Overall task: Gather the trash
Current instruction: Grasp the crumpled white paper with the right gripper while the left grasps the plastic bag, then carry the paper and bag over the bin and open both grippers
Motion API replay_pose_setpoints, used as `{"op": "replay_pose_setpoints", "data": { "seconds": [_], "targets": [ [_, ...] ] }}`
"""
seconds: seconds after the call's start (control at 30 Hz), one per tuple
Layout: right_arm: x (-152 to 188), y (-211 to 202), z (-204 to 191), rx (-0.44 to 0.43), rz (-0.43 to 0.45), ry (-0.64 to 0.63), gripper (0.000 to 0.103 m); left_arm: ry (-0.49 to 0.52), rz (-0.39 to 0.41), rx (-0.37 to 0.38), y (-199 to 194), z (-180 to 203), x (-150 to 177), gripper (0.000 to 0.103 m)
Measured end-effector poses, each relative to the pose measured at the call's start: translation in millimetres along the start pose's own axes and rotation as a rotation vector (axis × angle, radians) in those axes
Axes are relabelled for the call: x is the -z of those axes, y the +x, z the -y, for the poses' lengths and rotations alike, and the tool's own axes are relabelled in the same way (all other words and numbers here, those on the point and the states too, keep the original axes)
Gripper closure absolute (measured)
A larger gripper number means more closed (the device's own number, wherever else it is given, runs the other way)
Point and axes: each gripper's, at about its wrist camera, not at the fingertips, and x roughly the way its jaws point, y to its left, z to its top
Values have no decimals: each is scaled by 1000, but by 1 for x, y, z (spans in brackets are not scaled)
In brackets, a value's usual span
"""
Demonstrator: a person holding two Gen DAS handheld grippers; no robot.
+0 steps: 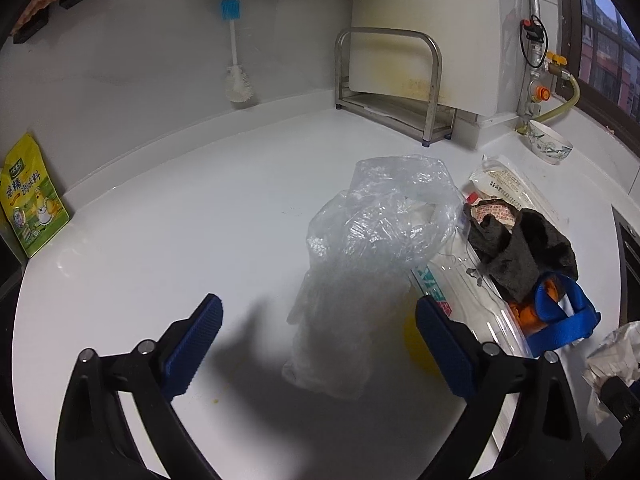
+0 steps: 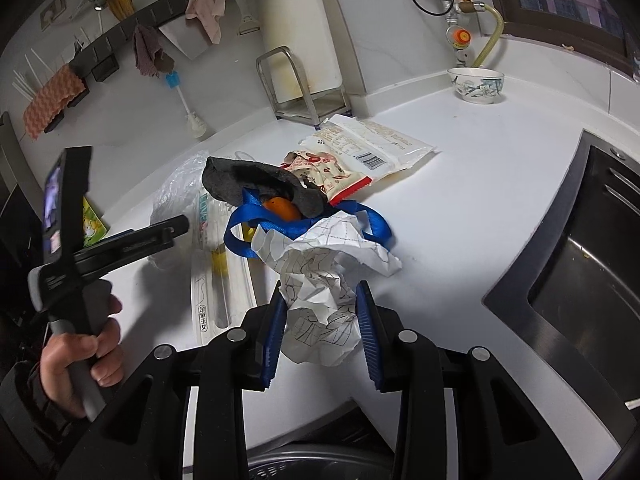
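Note:
My right gripper [image 2: 322,320] is shut on a crumpled white paper [image 2: 320,280] with printed lines, held above the white counter. My left gripper [image 1: 320,336] is open, its blue pads either side of a crumpled clear plastic bag [image 1: 368,248] that stands just ahead. Behind the paper lies a trash pile: a dark grey rag [image 2: 256,184], a blue strap [image 2: 240,236] around something orange [image 2: 280,208], a red-patterned wrapper [image 2: 328,172], a white food packet [image 2: 372,144] and a long clear package [image 2: 216,276]. The pile also shows in the left wrist view [image 1: 516,248].
A black sink [image 2: 580,272] is at the right. A patterned bowl [image 2: 476,84] and a steel rack [image 2: 304,92] stand at the back. A yellow-green seasoning packet [image 1: 32,196] leans on the left wall. A bottle brush [image 1: 238,76] hangs there.

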Motion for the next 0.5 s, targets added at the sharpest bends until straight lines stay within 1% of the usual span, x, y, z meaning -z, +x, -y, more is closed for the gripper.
{"op": "replay_pose_setpoints", "data": {
  "seconds": [0.03,0.07,0.13,0.23,0.3,0.5],
  "targets": [
    [1,-1,0,1,0,-1,70,-1,-3,5,0,0,0,31],
    [1,-2,0,-1,-1,-1,70,-1,-9,15,1,0,1,37],
    [4,-4,2,-3,-4,-1,69,-5,-22,28,1,-2,3,56],
    [7,-7,3,-7,-11,5,69,-16,-20,20,-5,-4,7,70],
    [10,-13,5,-8,-11,12,69,-22,-12,6,-13,-8,12,73],
    [21,-37,5,-14,1,17,69,-24,23,-35,-61,-17,34,73]
  ]
}}
